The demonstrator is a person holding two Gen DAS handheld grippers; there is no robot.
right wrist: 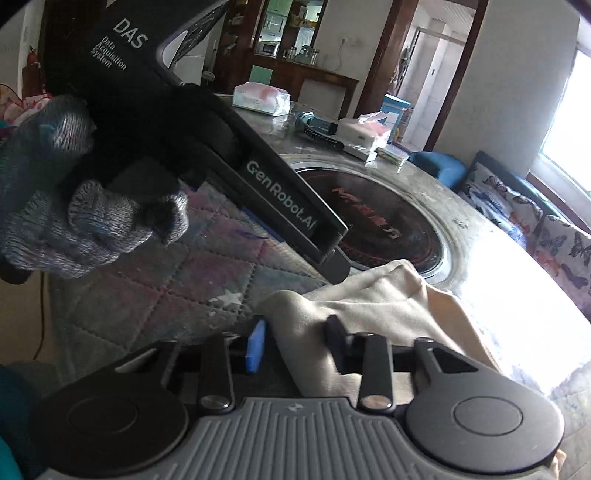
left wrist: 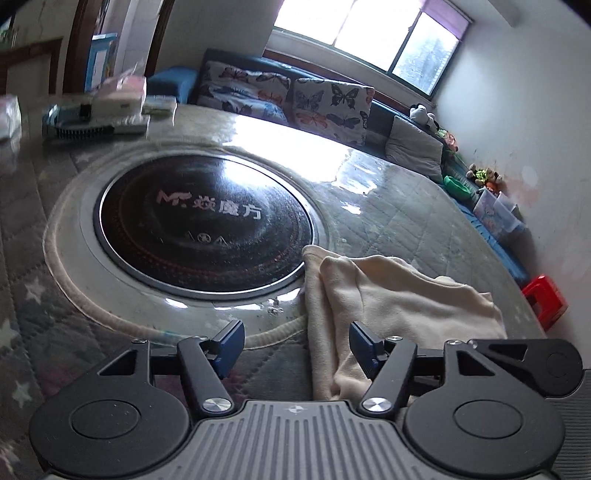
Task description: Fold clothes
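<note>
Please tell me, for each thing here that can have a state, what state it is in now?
cream cloth: crumpled on the table, not yet folded flat.
left gripper: open; the cloth's edge lies between its jaws, unpinched.
right gripper: shut on a fold of the cloth.
cooktop: dark and bare; seems off.

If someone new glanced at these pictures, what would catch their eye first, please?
Probably the round black cooktop with white lettering, set in the middle of the quilt-covered table. Next, the cream garment bunched beside it, just ahead of the left tool, and the butterfly cushions under the bright window.
</note>
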